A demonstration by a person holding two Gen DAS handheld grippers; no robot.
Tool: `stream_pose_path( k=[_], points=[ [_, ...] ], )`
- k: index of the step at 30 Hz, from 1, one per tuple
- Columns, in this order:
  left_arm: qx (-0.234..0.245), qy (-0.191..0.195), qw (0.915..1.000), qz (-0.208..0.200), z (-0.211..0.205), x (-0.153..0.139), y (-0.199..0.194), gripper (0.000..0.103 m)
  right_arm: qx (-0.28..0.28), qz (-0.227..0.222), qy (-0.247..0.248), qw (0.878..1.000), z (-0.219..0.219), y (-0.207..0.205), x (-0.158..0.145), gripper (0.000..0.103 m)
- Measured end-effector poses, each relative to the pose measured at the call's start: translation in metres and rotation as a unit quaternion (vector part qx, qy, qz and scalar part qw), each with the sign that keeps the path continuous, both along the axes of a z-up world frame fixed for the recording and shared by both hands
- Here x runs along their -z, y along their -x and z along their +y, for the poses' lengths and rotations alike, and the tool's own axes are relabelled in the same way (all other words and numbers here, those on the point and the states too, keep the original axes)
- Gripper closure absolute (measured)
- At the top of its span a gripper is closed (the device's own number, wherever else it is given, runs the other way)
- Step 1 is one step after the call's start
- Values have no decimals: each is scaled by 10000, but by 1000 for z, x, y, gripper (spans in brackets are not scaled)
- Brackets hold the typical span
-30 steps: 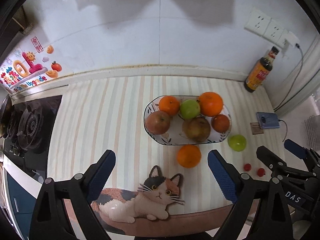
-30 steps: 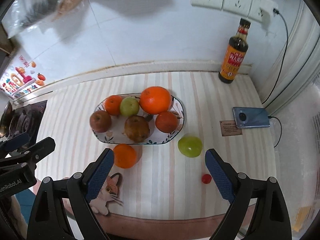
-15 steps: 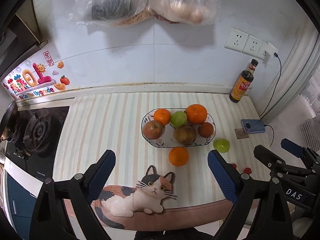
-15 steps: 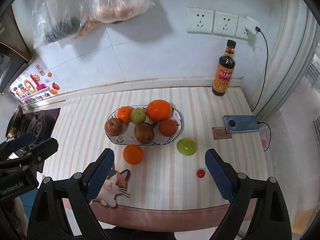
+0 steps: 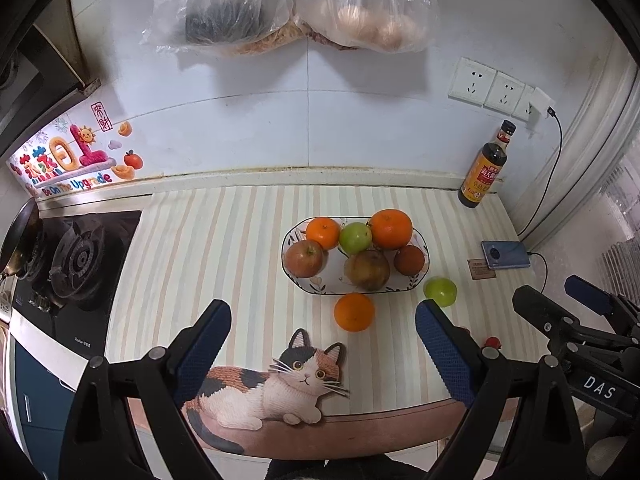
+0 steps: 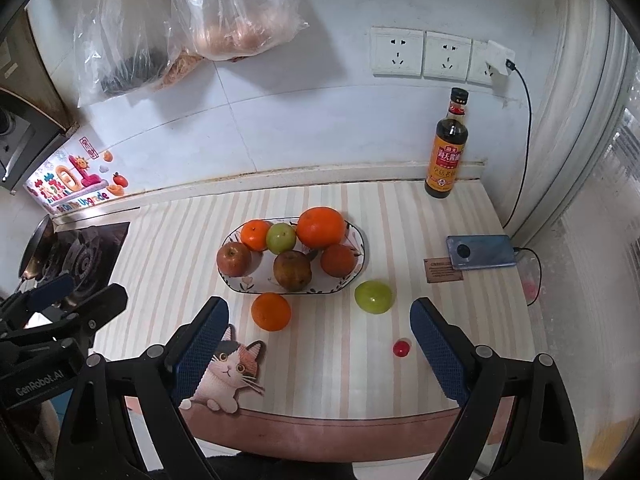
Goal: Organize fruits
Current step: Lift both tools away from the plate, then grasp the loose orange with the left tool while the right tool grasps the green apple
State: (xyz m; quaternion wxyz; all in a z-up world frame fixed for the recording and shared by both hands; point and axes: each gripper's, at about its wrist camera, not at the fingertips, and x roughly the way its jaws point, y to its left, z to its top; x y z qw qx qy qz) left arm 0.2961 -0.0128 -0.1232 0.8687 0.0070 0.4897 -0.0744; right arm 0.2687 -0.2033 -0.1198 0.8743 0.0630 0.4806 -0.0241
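Observation:
A patterned oval plate (image 5: 294, 280) (image 6: 240, 286) holds several fruits: oranges, a green fruit, a red apple and a brown fruit. A loose orange (image 5: 354, 312) (image 6: 271, 311) lies on the striped counter just in front of the plate. A loose green fruit (image 5: 440, 291) (image 6: 373, 297) lies to the plate's right. A small red fruit (image 5: 491, 341) (image 6: 401, 348) lies near the counter's front right. My left gripper (image 5: 323, 344) is open and empty, held back above the counter's front edge. My right gripper (image 6: 319, 340) is open and empty, likewise held back.
A soy sauce bottle (image 5: 485, 168) (image 6: 447, 148) stands at the back right by the wall. A phone (image 5: 505, 255) (image 6: 482, 252) on a charging cable lies at the right. A gas stove (image 5: 76, 260) is at the left. Plastic bags (image 5: 288, 4) hang on the wall.
Both grippers have pulled back and up from the counter, so the plate and fruits look smaller and the wall bags have come into view. No fruit has moved.

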Motion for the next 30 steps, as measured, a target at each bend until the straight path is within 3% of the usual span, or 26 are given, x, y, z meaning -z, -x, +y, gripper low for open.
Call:
stream_pose_path(
  k=[8,14,16,18,20,21,30],
  points=[
    [-105,-174,9993,298,-11,34,-28,4,266,258,-275,9989,-32,-27,33,3],
    [-157,-324,9938,1054,-25,103,-61,4,552,652,-464,9953,-72,-62,94,3],
    [-98,-532,9893,1352,-35,132,-73,4,681,727,-436,9941,-85,-69,114,3],
    [-16,-602,9839,1680,-44,161,-84,4,786,867,-386,9924,-99,-79,141,8],
    [11,-628,9800,1888,-50,182,-91,4,792,1031,-467,9904,-109,-88,162,36],
    [51,-615,9772,2031,-54,195,-96,4,755,1127,-535,9893,-112,-94,175,39],
    [328,-433,9611,2710,-75,256,-116,4,216,1906,-1085,9754,-104,-132,259,40]
  ],
)
